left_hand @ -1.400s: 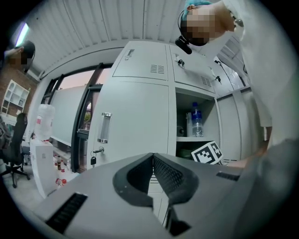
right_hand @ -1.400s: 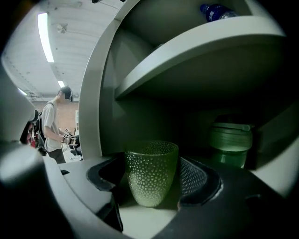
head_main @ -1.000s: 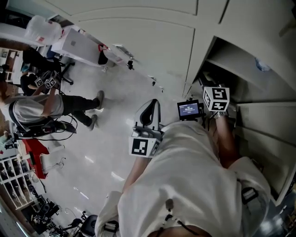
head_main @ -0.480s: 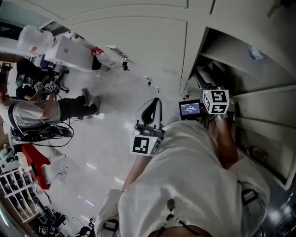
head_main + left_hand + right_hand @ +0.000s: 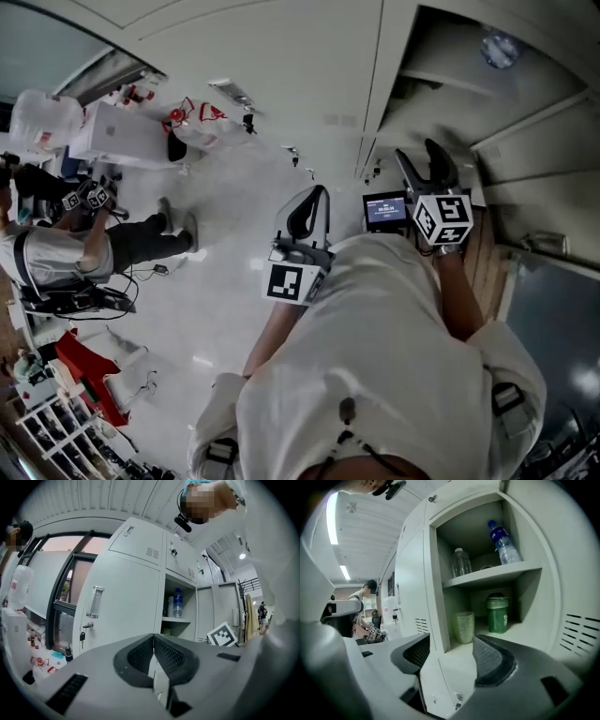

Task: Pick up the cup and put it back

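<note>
One cup [image 5: 464, 626] stands on the locker's [image 5: 412, 583] lower shelf [image 5: 511, 637], left of one green flask [image 5: 497, 613]. Two bottles [image 5: 461, 563] stand on the upper shelf [image 5: 487, 577]. The right gripper [image 5: 450, 651] is near the locker, its jaws wide and closing on nothing, with the cup farther in. The left gripper [image 5: 153, 641] is clenched and empty.

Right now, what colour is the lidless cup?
The cup is pale green, clearest in right gripper view.

Grey metal lockers [image 5: 124, 611] are lining the wall, strip lights [image 5: 332, 520] are glowing overhead, and the glossy white floor [image 5: 220, 309] is gleaming.
</note>
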